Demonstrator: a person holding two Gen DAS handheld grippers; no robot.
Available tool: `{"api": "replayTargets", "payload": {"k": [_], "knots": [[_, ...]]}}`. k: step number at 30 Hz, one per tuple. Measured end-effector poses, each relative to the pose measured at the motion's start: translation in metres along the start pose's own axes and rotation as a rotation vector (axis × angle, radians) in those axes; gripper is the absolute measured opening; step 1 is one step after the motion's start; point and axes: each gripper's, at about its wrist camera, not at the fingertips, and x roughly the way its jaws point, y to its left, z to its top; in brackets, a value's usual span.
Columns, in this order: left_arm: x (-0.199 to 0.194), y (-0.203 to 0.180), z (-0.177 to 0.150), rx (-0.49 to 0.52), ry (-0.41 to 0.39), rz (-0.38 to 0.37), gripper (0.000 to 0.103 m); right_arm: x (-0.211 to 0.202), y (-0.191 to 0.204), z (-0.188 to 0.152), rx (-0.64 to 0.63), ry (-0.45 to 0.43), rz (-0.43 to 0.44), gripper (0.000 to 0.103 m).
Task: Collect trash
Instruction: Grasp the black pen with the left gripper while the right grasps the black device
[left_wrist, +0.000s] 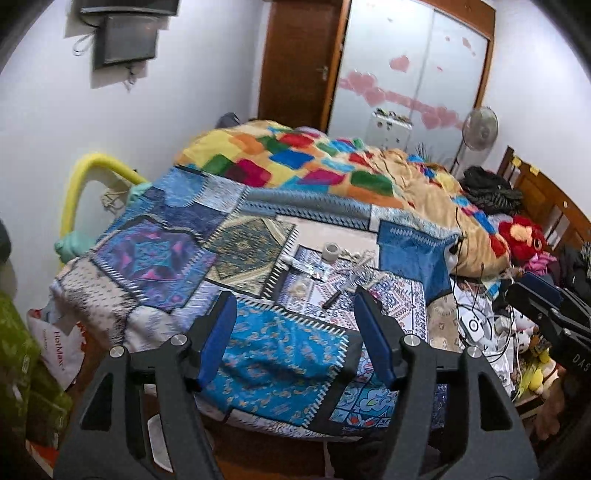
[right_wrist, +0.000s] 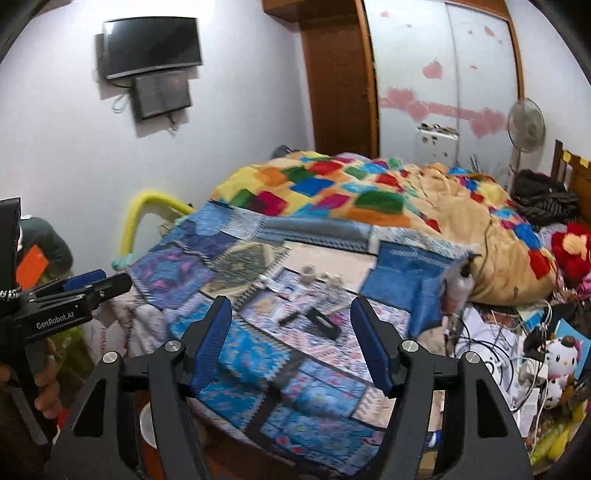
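Small litter lies on the blue patchwork bed cover: a tape roll, a foil wrapper, a dark pen-like piece and white crumpled bits. The right wrist view shows the same pile with a black flat item and the tape roll. My left gripper is open and empty, above the bed's near end, short of the litter. My right gripper is open and empty, likewise short of it.
A colourful blanket is heaped at the far side. Cables, a white device and plush toys crowd the right side. A white shopping bag sits on the floor at left. A yellow bed rail stands at left.
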Motion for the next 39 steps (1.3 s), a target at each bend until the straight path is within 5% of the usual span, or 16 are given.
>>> {"api": "replayTargets", "payload": {"k": [12,21,30,34,39], "knots": [[0.132,-0.019,-0.003,0.045,0.183,-0.061,0.065,0.081,-0.062,-0.023,0.057,0.17,-0.04,0.063],[0.209,-0.019,-0.017,0.061,0.274,-0.089,0.065,0.18,-0.049,-0.039,0.012,0.327,0.093,0.063],[0.257,-0.023,-0.03,0.138,0.343,-0.141,0.04,0.247,-0.032,-0.047,-0.138,0.408,0.085,0.06],[0.276,-0.028,-0.03,0.159,0.361,-0.158,0.033,0.255,-0.032,-0.048,-0.18,0.403,0.061,0.037],[0.298,-0.039,-0.032,0.186,0.373,-0.182,0.025,0.253,-0.037,-0.045,-0.129,0.399,0.094,0.026]]}}
